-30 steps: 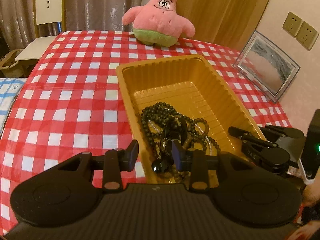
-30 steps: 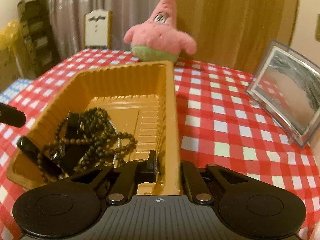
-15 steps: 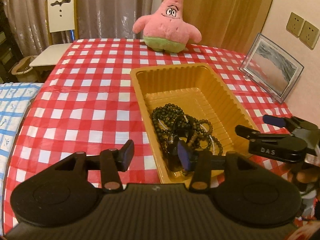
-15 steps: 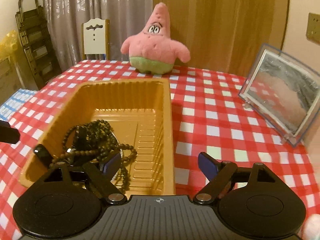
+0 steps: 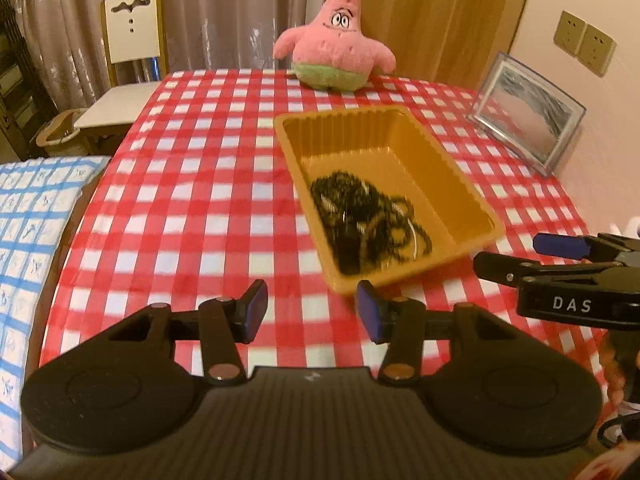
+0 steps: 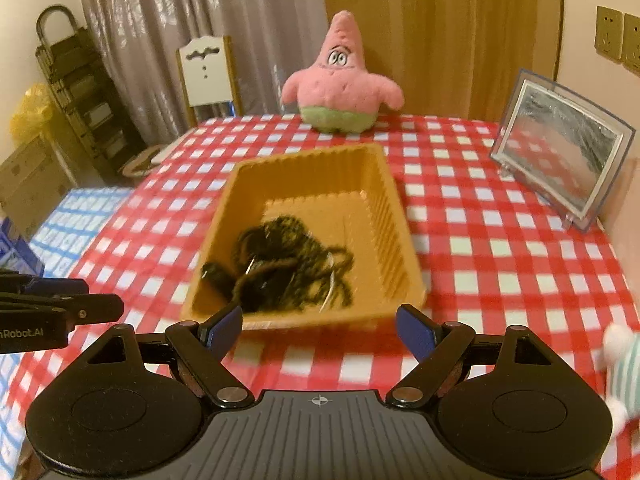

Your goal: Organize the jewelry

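Jewelry [image 5: 370, 222] [image 6: 286, 272], a dark tangle of bead strings w/ a few pale metal loops, lay inside the yellow tray [image 5: 436, 148] [image 6: 394, 216], on the part of the tray floor nearest to the cameras. Single pieces could not be told apart because of motion blur. The tray stood on the table [image 5: 192, 184] [image 6: 472, 248], which had a red-and-white checked cloth, approx. in the middle of the surface, a bit nearer to its right edge.

The left gripper [image 5: 312, 306] was above the cloth just before the near short wall of the tray. Its blue-padded fingers [image 5: 254, 308] were apart w/ nothing between them, only cloth showed in the gap. The right gripper [image 6: 320, 330] [image 5: 532, 256] was also before the near wall of the tray, its fingers [image 6: 222, 328] spread wide and holding nothing. In the right wrist view the left gripper [image 6: 60, 300] showed at the left border, beside the near left corner of the tray.

A pink star plush toy [image 5: 336, 54] [image 6: 340, 80] sat at the far edge of the table. A clear picture frame [image 5: 528, 114] [image 6: 560, 146] stood tilted near the right edge, against the wall. A white chair [image 5: 130, 28] [image 6: 206, 70] stood behind the far left corner, before a curtain [image 5: 224, 8] [image 6: 256, 24].
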`<state>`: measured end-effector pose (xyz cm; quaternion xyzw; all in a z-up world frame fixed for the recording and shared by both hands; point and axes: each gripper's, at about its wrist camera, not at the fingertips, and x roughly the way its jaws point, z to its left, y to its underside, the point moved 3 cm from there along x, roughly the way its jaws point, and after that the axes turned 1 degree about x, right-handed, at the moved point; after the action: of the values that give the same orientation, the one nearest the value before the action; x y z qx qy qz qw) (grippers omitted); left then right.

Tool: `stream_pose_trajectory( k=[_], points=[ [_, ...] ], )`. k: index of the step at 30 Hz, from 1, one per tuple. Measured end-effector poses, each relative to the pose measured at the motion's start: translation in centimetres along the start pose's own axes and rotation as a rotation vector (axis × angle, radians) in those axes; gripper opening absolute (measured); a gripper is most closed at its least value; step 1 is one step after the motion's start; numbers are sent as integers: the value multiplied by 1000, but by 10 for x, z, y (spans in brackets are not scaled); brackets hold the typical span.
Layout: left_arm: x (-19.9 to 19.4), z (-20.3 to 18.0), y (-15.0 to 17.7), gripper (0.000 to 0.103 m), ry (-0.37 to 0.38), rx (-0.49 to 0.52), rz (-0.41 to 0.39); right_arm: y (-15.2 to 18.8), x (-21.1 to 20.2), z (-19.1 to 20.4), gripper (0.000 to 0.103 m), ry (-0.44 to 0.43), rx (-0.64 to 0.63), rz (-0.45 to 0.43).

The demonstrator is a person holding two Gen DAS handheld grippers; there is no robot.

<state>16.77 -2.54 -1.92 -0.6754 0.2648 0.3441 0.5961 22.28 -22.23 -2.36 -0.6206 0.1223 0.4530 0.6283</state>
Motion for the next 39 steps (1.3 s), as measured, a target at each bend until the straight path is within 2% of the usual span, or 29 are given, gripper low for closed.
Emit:
stream_pose_trajectory(
  k=[12,24,39],
  points=[
    [-66,22,61,46,35,36,21,64,-53,62,84,13,34,45],
    [-115,40,126,46,60,60,45,120,-109,111,84,18,57,33],
    [-148,39,150,46,71,85,-3,144,-136,128,84,29,71,10]
  ],
)
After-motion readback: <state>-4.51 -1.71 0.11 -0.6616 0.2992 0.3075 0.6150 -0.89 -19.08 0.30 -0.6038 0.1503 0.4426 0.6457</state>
